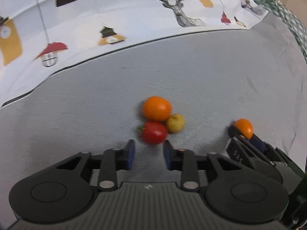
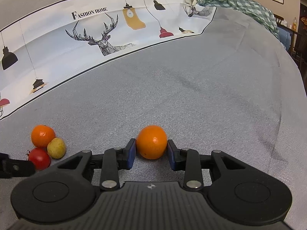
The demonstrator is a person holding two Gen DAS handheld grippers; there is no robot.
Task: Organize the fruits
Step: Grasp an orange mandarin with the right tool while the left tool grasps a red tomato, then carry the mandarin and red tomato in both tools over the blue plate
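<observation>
The right gripper (image 2: 151, 151) clamped an orange (image 2: 151, 144); the left gripper (image 1: 148, 151) gaped empty behind a tomato (image 1: 154, 132).

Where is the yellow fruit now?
The yellow fruit lies on the grey cloth, touching the orange and the red fruit, left of the right gripper.

Red fruit (image 1: 154, 132) motion-blurred.

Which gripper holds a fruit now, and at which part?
The right gripper holds an orange by its two sides. The left gripper is open, holding nothing.
</observation>
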